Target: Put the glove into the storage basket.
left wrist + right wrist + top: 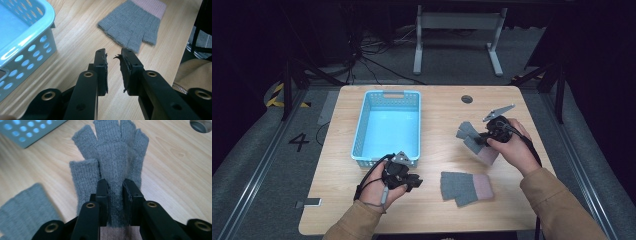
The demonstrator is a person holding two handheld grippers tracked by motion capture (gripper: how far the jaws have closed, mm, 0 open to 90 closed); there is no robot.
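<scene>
Right gripper [484, 138]: held in the person's right hand over the right half of the table; its jaws are closed on a fold of a grey fingerless glove [113, 167], as is seen in the right gripper view, where knit is pinched between the two pads.
Held glove: gripped near its middle, with the finger stubs pointing away from the gripper and a pink cuff seen at the gripper's base; in the high view it is seen partly raised off the table [437, 110], right of the basket.
Left gripper [416, 182]: held in the left hand near the front edge, just in front of the basket; a narrow gap is left between its jaws and nothing is held.
Second glove [466, 187]: laid flat on the wood near the front edge, between the two hands, grey with a pink cuff; it is touched by neither gripper.
Basket [361, 129]: light blue, perforated, set on the left half of the table, well apart from the held glove.
</scene>
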